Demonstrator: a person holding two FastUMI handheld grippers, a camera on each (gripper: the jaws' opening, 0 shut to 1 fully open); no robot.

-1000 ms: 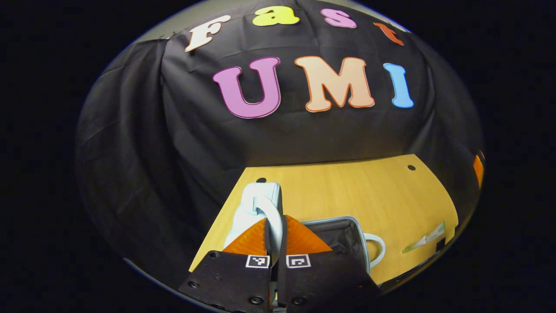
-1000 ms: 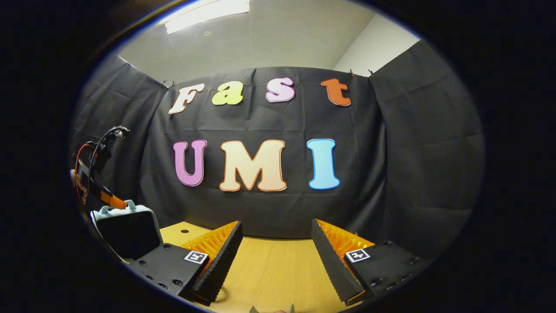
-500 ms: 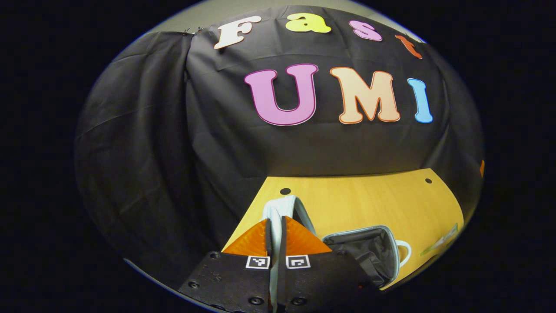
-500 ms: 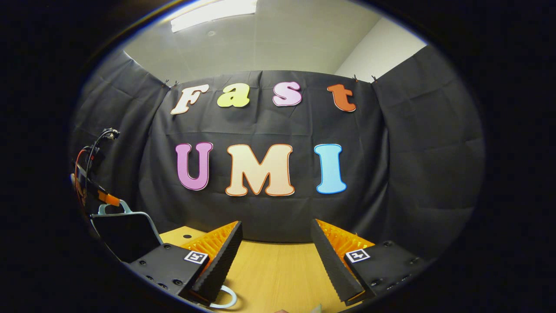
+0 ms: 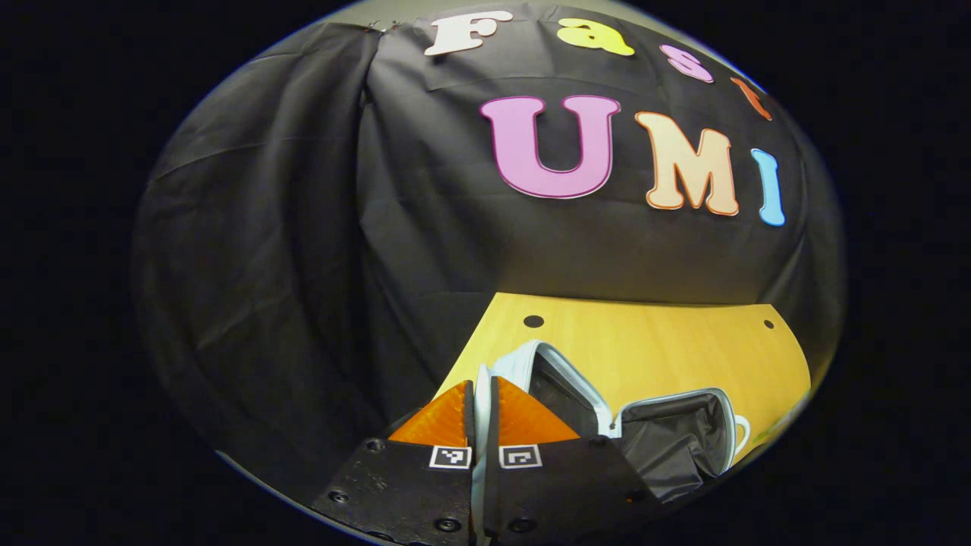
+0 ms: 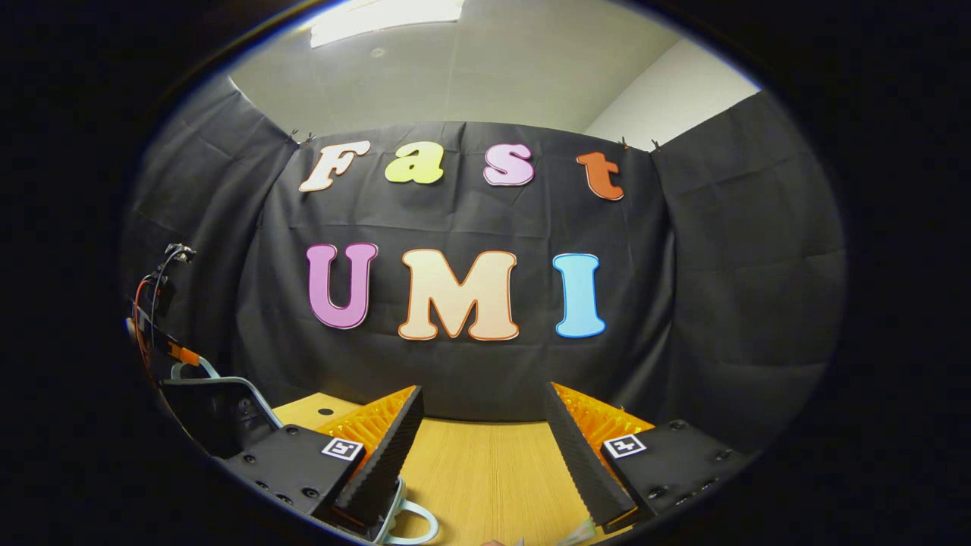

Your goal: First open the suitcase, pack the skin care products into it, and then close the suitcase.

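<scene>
The small pale suitcase lies open on the wooden table. Its lid stands tilted back and the dark-lined base sits to the right, with a loop handle. My left gripper is shut on the lid's pale handle, a thin strip between its fingers. In the right gripper view the lid leans at the far left with the left gripper behind it. My right gripper stands open above the table, nothing between its fingers. The base's loop handle lies below its left finger.
The black cloth wall rises close behind the table's far edge. A sliver of a pale green product shows at the table's right edge. Bare wood lies ahead of the right gripper. Small holes mark the table's back corners.
My left gripper has swung the lid back and to the left by its handle, so the suitcase gapes wider. The right gripper has stayed open and almost still.
</scene>
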